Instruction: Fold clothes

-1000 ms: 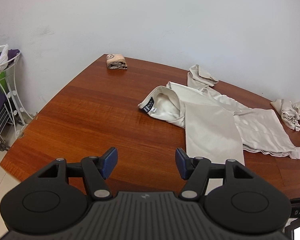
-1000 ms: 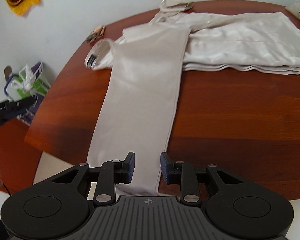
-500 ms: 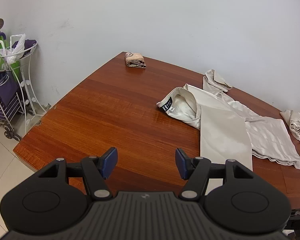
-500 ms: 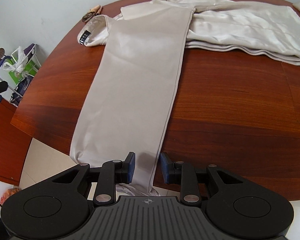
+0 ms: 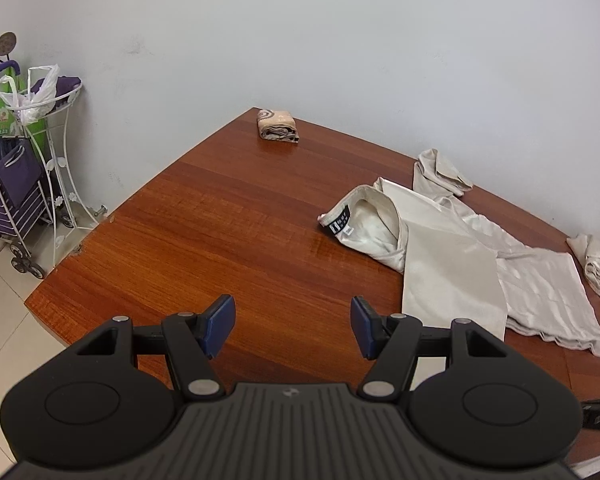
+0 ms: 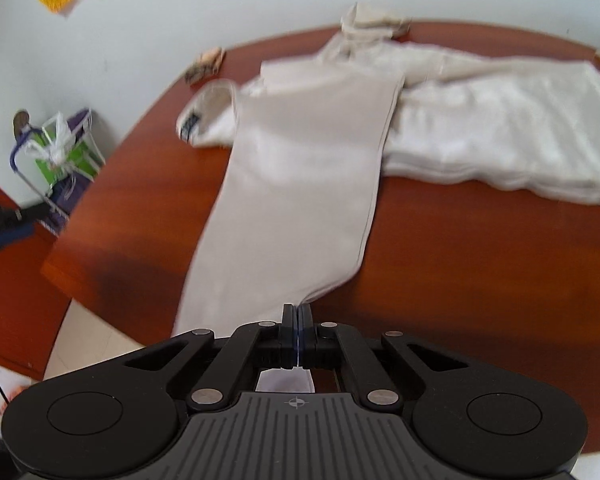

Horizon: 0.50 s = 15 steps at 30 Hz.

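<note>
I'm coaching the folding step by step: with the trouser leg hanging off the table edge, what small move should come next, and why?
Probably lift the leg end and carry it toward the waistband. The right hand-held gripper is shut on the hem of the beige trouser leg, which runs over the table edge, while the left hand-held gripper is open and holds nothing.

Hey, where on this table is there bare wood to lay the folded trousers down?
The widest bare stretch of the table lies between the small folded cloth at the far corner, the near-left edge and the waistband of the beige trousers. It is crowded on the right, where the trousers spread toward a crumpled garment.
</note>
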Tool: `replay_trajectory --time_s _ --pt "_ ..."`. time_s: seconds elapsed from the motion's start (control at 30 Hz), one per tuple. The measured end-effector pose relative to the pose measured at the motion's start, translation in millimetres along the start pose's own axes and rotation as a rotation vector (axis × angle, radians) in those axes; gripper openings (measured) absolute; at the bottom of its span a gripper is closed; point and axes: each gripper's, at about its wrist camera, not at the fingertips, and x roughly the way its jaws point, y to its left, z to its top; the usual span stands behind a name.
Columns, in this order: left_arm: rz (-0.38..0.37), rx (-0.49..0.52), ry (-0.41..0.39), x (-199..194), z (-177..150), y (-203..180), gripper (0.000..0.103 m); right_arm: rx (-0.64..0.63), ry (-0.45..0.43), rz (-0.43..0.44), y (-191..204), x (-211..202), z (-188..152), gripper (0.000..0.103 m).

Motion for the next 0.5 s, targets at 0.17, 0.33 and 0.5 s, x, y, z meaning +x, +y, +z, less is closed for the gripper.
replay_trajectory --time_s 0.17,0.33,0.5 --pt "0.018 -0.041 -0.015 9 12 -8 0.069 -0.018 -0.06 -0.035 -27 -28 48 0.003" --pt "0.03 -0.066 -0.022 25 25 -24 0.069 -0.047 -0.117 -0.085 -67 -57 103 0.003" --pt "0.039 -0.075 -0.033 47 44 -50 0.069 -0.092 -0.153 -0.119 -111 -76 160 0.003"
